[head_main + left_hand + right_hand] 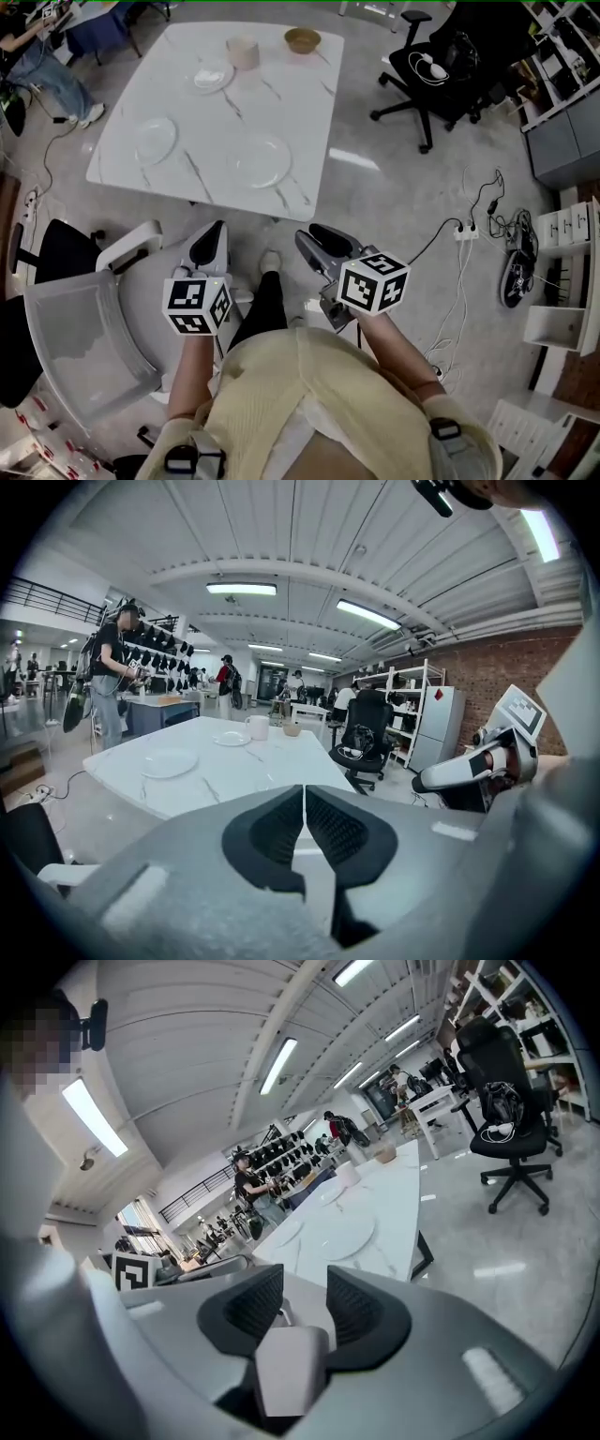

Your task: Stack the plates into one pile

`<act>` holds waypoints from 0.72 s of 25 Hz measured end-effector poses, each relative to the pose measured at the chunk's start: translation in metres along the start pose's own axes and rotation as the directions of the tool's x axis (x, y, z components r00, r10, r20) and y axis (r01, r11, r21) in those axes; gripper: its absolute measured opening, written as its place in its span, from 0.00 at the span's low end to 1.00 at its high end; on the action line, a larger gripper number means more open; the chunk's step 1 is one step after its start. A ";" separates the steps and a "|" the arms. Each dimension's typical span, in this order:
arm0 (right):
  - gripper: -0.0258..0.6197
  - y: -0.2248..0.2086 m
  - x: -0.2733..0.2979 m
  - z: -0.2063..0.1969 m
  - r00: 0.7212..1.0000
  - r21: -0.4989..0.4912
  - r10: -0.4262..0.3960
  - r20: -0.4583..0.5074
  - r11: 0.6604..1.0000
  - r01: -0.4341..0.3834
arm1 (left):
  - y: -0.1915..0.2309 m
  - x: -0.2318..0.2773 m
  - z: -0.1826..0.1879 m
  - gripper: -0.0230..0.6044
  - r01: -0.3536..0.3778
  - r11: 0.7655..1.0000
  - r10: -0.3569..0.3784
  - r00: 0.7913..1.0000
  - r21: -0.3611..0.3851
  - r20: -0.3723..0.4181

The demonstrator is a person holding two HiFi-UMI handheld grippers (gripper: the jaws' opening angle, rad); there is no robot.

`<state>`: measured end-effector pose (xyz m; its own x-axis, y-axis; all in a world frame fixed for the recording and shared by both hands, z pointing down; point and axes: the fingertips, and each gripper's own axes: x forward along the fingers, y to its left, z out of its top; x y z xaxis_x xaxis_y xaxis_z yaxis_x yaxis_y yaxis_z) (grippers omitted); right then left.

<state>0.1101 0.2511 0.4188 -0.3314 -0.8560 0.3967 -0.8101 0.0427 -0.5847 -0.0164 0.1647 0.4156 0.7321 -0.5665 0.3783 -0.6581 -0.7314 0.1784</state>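
Observation:
Three white plates lie apart on the white marble table (300, 112): one near the front right (262, 159), one at the left (155, 139), a smaller one further back (214, 75). My left gripper (217, 231) is shut and empty, held over the floor short of the table's front edge. Beside it, my right gripper (315, 236) is open with nothing between its pads. In the left gripper view the shut jaws (305, 794) point at the table and a plate (169, 761). The right gripper view shows its open jaws (305, 1283) below the nearest plate (342, 1237).
A pale cup (243, 51) and a brown bowl (303, 39) stand at the table's far end. A grey chair (84, 319) is close on my left, and a black office chair (441, 61) stands right of the table. Cables and a power strip (466, 232) lie on the floor.

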 end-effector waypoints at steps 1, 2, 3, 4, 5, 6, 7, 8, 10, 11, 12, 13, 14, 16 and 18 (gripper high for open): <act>0.23 -0.004 0.007 0.005 1.000 0.001 -0.006 -0.005 1.000 0.006 | 0.005 0.008 0.002 0.05 0.005 1.000 -0.005 1.000 -0.006 -0.008; 0.23 -0.008 0.015 0.009 1.000 0.003 -0.013 -0.010 1.000 0.013 | 0.010 0.015 0.004 0.05 0.012 1.000 -0.012 1.000 -0.013 -0.013; 0.23 -0.012 0.022 0.013 1.000 0.004 -0.021 -0.015 1.000 0.021 | 0.014 0.022 0.007 0.05 0.018 1.000 -0.019 1.000 -0.020 -0.015; 0.23 -0.016 0.028 0.017 0.999 0.007 -0.028 -0.020 1.000 0.028 | 0.019 0.029 0.010 0.04 0.024 0.999 -0.025 1.000 -0.027 -0.014; 0.23 -0.020 0.035 0.021 0.999 0.011 -0.034 -0.024 0.999 0.035 | 0.023 0.035 0.013 0.05 0.029 0.999 -0.029 0.999 -0.033 -0.012; 0.23 -0.023 0.041 0.025 0.999 0.015 -0.040 -0.028 0.999 0.041 | 0.029 0.041 0.017 0.04 0.032 0.999 -0.033 0.999 -0.039 -0.012; 0.23 -0.025 0.047 0.029 0.998 0.019 -0.045 -0.032 0.999 0.046 | 0.034 0.047 0.019 0.04 0.035 0.998 -0.035 0.999 -0.044 -0.016; 0.23 -0.028 0.053 0.032 0.998 0.022 -0.050 -0.037 0.998 0.051 | 0.039 0.052 0.021 0.04 0.037 0.998 -0.038 0.999 -0.050 -0.022; 0.23 -0.034 0.064 0.038 0.997 0.030 -0.060 -0.044 0.998 0.061 | 0.048 0.064 0.023 0.04 0.043 0.998 -0.046 0.998 -0.055 -0.040; 0.23 -0.038 0.070 0.040 0.997 0.034 -0.066 -0.048 0.997 0.068 | 0.051 0.070 0.023 0.05 0.048 0.997 -0.051 0.997 -0.053 -0.051; 0.23 -0.041 0.076 0.042 0.996 0.038 -0.073 -0.053 0.997 0.075 | 0.054 0.076 0.022 0.05 0.055 0.997 -0.058 0.996 -0.049 -0.062; 0.23 -0.045 0.081 0.043 0.995 0.042 -0.079 -0.057 0.996 0.081 | 0.057 0.082 0.022 0.05 0.064 0.997 -0.067 0.995 -0.044 -0.073; 0.23 -0.049 0.086 0.045 0.995 0.045 -0.084 -0.062 0.995 0.087 | 0.059 0.087 0.022 0.04 0.073 0.997 -0.076 0.994 -0.040 -0.084; 0.23 -0.055 0.097 0.048 0.993 0.052 -0.095 -0.073 0.994 0.099 | 0.064 0.098 0.022 0.04 0.090 0.995 -0.094 0.990 -0.036 -0.104; 0.23 -0.061 0.107 0.050 0.991 0.057 -0.104 -0.088 0.992 0.110 | 0.070 0.108 0.022 0.05 0.104 0.994 -0.107 0.987 -0.034 -0.123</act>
<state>0.1478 0.1312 0.4617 -0.2865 -0.8071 0.5163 -0.8124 -0.0810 -0.5774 0.0202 0.0441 0.4484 0.7713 -0.4336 0.4659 -0.5841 -0.7729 0.2478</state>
